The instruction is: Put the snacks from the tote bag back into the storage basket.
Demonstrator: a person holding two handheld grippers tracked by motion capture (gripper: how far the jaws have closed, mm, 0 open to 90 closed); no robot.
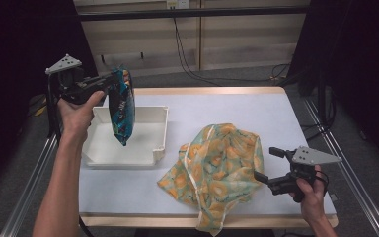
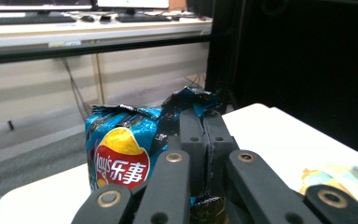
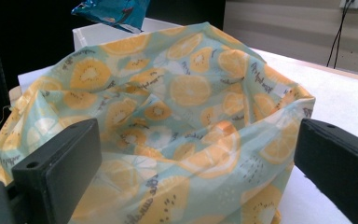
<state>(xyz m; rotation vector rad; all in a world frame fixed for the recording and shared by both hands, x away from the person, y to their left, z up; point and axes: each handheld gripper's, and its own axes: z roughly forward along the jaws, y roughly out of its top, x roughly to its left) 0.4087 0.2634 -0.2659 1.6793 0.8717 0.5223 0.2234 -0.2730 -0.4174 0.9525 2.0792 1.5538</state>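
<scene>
Left gripper (image 1: pixel 109 83) clamped on crinkly blue foil chip bag (image 1: pixel 122 109) hanging over white plastic tray (image 1: pixel 159 143), drop still pending; right gripper (image 1: pixel 269 165) jaws wide by orange-print cloth bag (image 1: pixel 217 168), nothing held

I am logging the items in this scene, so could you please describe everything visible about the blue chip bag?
The chip bag is glossy blue foil, crinkled, with a red and yellow Lay's logo on its front. It hangs upright in the air above the white tray, touching nothing below. The left gripper has its jaws shut on the crumpled top edge. The bag looks puffed and unopened, though its far side is hidden.
</scene>
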